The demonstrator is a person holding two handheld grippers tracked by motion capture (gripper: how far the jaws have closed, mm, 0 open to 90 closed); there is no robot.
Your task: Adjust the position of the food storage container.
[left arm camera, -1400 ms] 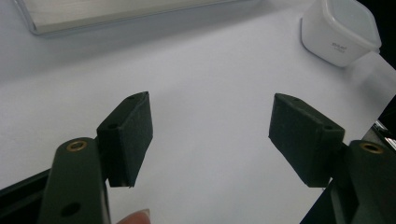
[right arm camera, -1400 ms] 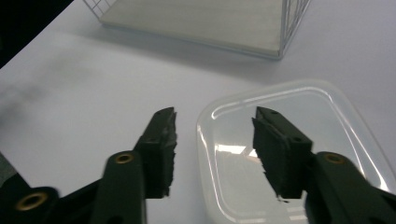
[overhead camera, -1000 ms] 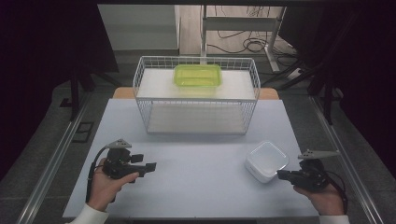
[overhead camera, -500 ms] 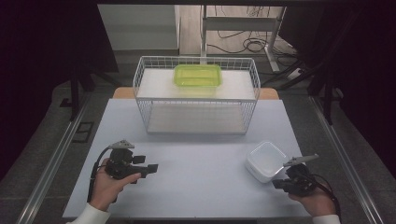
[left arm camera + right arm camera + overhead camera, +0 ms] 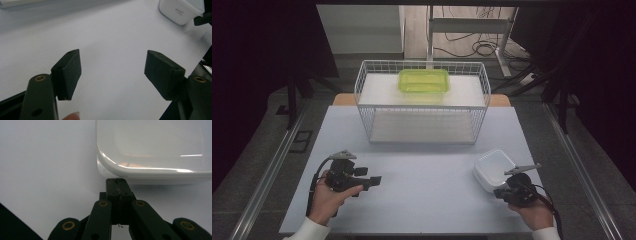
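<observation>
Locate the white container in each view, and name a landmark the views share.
High view: white container, lower right, just ahead of the right gripper.
Left gripper view: top right corner.
Right gripper view: upper right, just beyond the shut jaws.
Shared landmark: the white tabletop.

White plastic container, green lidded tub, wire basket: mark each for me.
White plastic container [image 5: 493, 167], high view, middle of its lid.
Green lidded tub [image 5: 423, 80], high view, centre of top.
White wire basket [image 5: 422, 106], high view, front top rim.

Setting: lab or test bay. Evidence: white worktop [image 5: 422, 190] in dark surround, metal floor rails [image 5: 272, 170], loose cables [image 5: 477, 47] on floor.
</observation>
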